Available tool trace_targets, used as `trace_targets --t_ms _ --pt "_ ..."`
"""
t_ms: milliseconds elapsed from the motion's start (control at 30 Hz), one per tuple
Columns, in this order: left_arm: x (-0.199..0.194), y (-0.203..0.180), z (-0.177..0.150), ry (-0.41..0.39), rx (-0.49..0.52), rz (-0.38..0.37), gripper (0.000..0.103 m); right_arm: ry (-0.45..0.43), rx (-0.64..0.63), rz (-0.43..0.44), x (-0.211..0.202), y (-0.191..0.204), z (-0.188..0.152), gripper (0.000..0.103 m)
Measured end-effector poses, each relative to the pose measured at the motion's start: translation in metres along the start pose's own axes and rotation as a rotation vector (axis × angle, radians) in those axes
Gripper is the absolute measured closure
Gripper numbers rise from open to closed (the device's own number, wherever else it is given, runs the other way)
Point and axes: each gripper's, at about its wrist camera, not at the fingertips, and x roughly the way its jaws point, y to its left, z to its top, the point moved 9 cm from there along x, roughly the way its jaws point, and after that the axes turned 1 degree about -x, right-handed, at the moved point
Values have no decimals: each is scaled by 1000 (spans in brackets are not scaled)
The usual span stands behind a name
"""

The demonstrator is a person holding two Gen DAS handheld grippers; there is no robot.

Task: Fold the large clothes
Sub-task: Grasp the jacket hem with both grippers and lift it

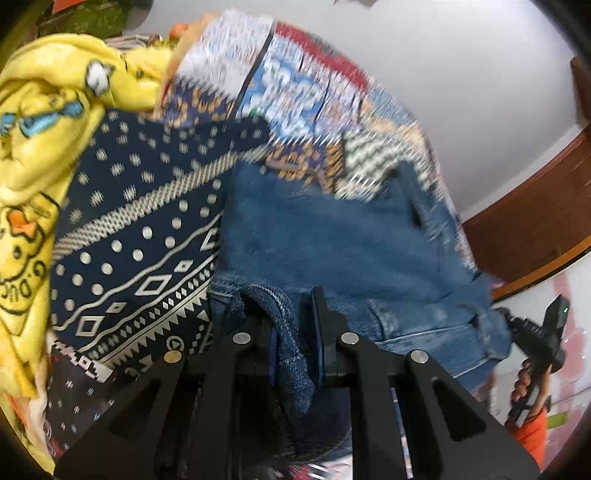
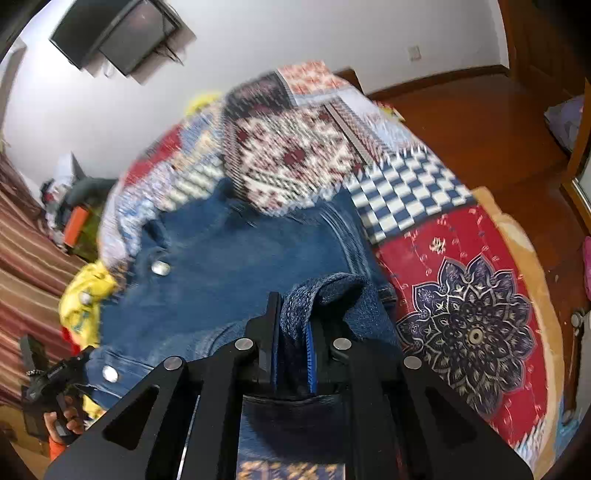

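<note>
A blue denim jacket (image 1: 332, 240) with metal buttons hangs spread between both grippers over the patchwork bedspread (image 1: 295, 85). My left gripper (image 1: 284, 306) is shut on a bunched fold of its denim edge. My right gripper (image 2: 295, 306) is shut on another thick denim fold of the jacket (image 2: 240, 251). The right gripper also shows in the left wrist view (image 1: 535, 343) at the jacket's far right corner, and the left gripper shows in the right wrist view (image 2: 55, 376) at the lower left. The far views are motion-blurred.
A yellow printed garment (image 1: 44, 147) and a navy patterned cloth (image 1: 140, 236) lie in a pile at the left. The bedspread (image 2: 461, 295) covers the bed, with wooden floor (image 2: 461, 122) to the right. A wall-mounted TV (image 2: 118, 33) hangs above.
</note>
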Motion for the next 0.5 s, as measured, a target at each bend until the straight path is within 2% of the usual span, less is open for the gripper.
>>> trace_targets --t_ms 100,200,300,333,367,400,467,500 --pt "3 -1 -4 -13 72 29 85 21 -43 -27 14 -7 -6 93" --pt "-3 -11 -9 0 189 107 85 22 -70 -33 7 -5 -8 88" --pt "-16 -25 -16 3 312 204 84 49 -90 -68 -4 -2 -11 78" --pt "-21 -30 -18 -2 352 228 81 46 -100 -89 -13 -1 -12 69" --pt "-27 -36 -21 -7 385 241 72 38 -113 -108 -19 0 -13 60" --pt "-32 -42 -23 -13 407 244 64 21 -134 -128 -29 3 -13 55" --pt "-44 -53 -31 -29 436 244 18 -16 -181 -175 -42 6 -13 38" --pt "-53 -61 -36 -64 459 242 14 -33 -204 -196 -47 8 -13 35"
